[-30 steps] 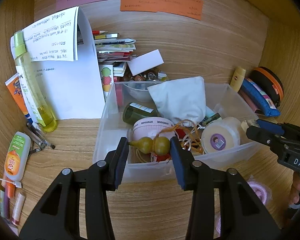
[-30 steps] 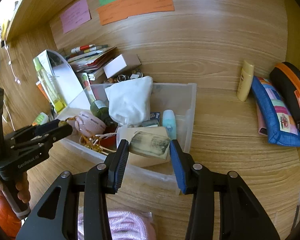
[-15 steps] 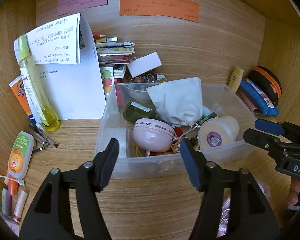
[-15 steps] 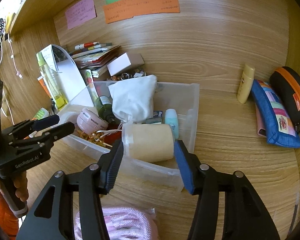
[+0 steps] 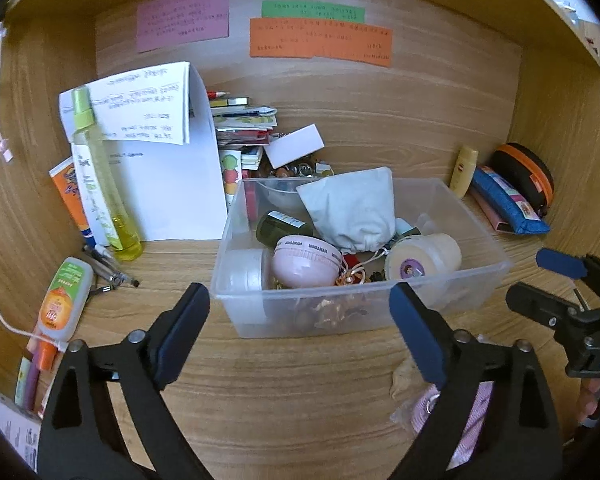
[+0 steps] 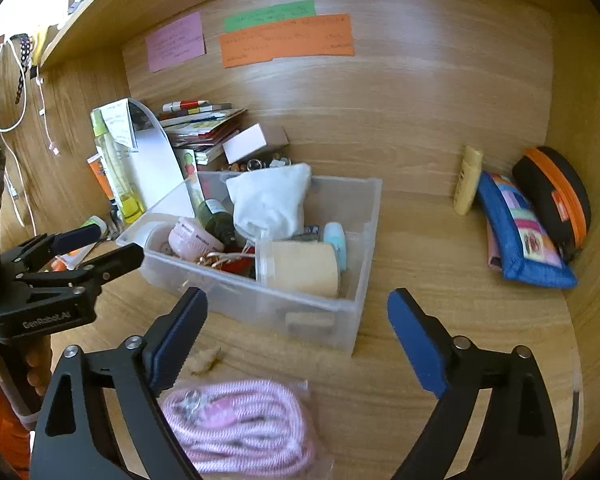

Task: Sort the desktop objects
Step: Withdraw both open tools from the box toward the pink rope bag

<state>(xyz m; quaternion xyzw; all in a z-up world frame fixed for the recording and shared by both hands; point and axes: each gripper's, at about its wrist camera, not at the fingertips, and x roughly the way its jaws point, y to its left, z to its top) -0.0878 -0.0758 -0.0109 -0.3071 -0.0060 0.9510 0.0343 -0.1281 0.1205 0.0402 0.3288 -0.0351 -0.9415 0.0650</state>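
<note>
On wooden desk [image 5: 300,380]: clear bin [image 5: 380,308] part-filled (tan jar [image 6: 304,268] inside); both grippers' jaws just opened, spread wide, empty; pink rope coil [image 6: 240,424], bottles, pouches left outside.

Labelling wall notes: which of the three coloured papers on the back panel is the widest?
The orange note: it spans wider than the green note directly above it and the pink note to their left.

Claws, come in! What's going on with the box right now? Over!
Left claw and right claw just opened, both empty. Beige jar lies in the clear box. Bagged pink rope on the desk near the claws.
</note>
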